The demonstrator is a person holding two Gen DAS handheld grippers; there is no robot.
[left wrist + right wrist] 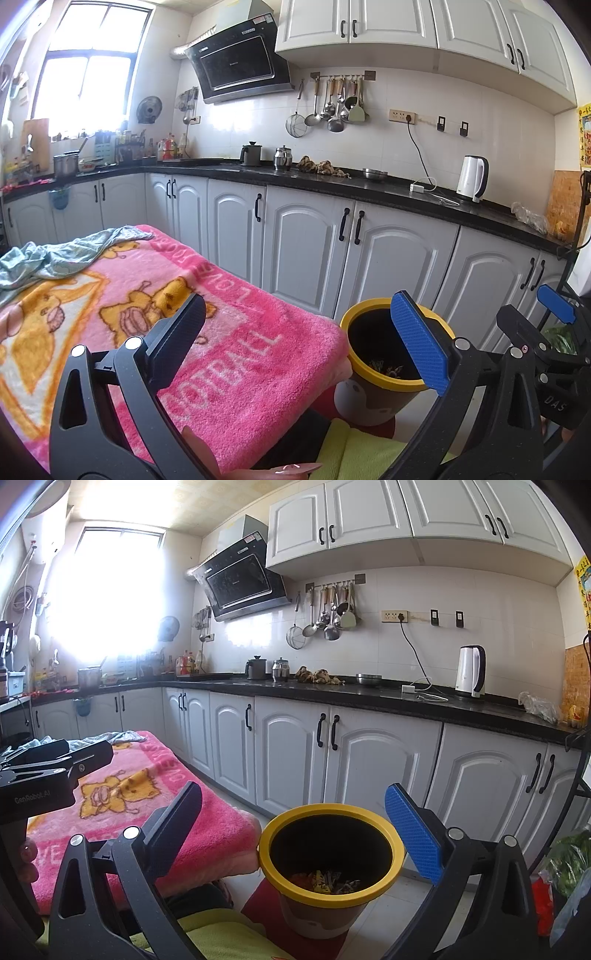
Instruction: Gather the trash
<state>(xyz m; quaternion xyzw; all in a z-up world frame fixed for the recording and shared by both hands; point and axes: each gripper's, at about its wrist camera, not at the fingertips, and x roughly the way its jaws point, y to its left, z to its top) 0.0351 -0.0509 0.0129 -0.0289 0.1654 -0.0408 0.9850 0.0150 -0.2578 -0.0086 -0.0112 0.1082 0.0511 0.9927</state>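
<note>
We hold both grippers' jaws wide, empty. Bin (328, 864) sits between right gripper (295, 834) jaws; blanket (229, 354) under left gripper (299, 347).

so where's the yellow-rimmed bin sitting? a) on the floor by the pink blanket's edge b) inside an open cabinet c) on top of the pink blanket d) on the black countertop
a: the yellow-rimmed bin stands at floor level on a red mat, right beside the edge of the pink blanket, with scraps of trash inside.
</note>
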